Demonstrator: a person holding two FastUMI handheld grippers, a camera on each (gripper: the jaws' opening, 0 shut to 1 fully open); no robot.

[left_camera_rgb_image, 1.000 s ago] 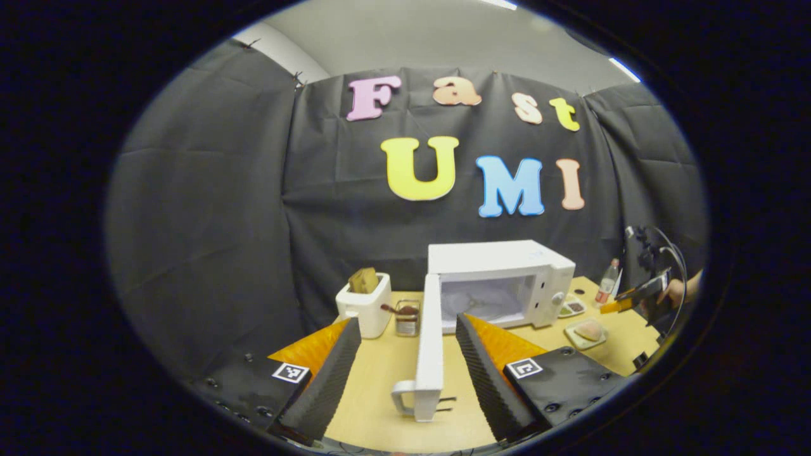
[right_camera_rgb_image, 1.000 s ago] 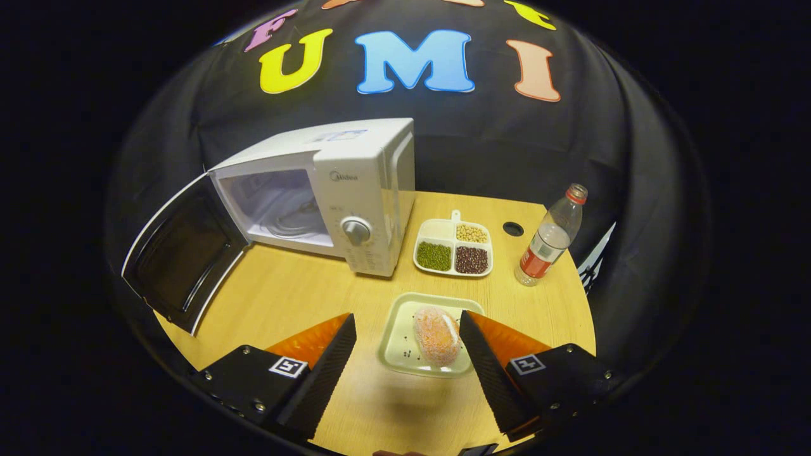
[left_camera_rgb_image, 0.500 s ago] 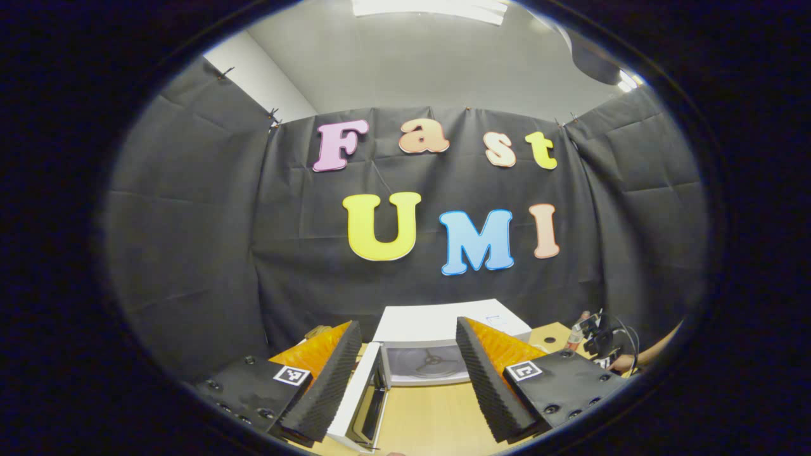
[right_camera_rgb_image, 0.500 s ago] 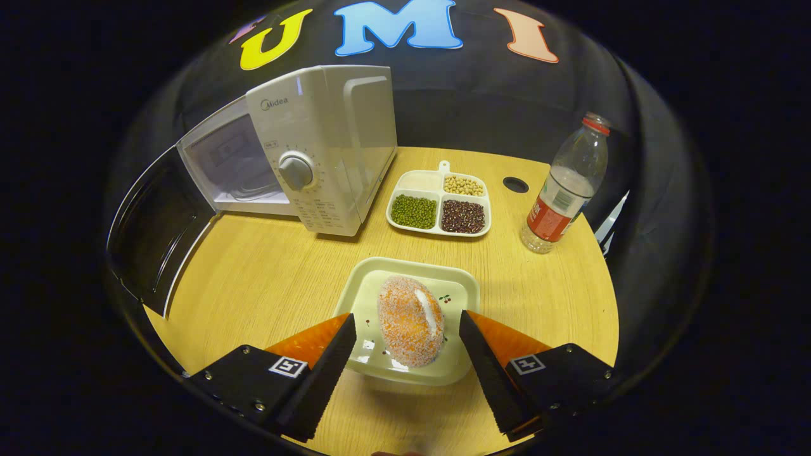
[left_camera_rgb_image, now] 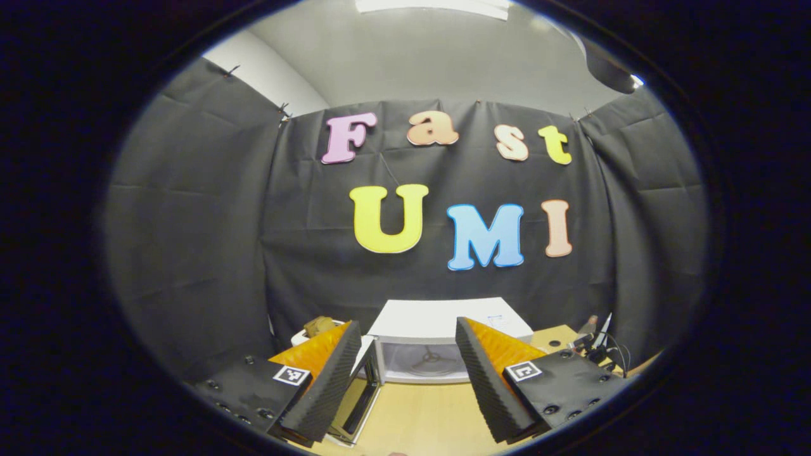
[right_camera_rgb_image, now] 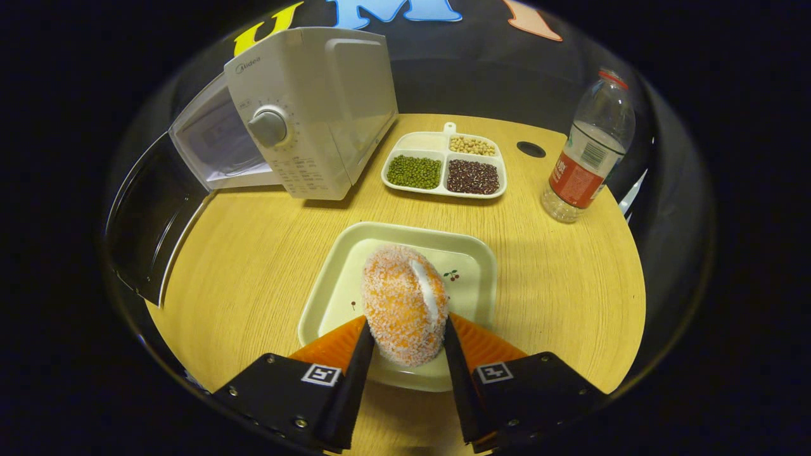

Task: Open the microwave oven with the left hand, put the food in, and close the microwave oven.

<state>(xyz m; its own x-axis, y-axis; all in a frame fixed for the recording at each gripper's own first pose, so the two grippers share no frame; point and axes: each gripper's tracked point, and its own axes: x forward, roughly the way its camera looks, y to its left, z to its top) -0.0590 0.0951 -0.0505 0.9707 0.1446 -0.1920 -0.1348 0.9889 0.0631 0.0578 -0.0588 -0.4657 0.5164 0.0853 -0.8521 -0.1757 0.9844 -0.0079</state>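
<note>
Orange-crumbed food (right_camera_rgb_image: 403, 304) sits clamped in the right tongs (right_camera_rgb_image: 402, 345); left tongs (left_camera_rgb_image: 405, 364) gape before the microwave (left_camera_rgb_image: 437, 345).

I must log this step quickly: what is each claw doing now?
Left claw: open, holding nothing.
Right claw: closed on the orange food, which sits on its tray.

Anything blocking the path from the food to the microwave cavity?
Nothing visible. The orange crumb-coated food sits on the pale square plate between the right tongs. Bare wooden table lies between it and the white microwave, whose door hangs open at the left.
</note>
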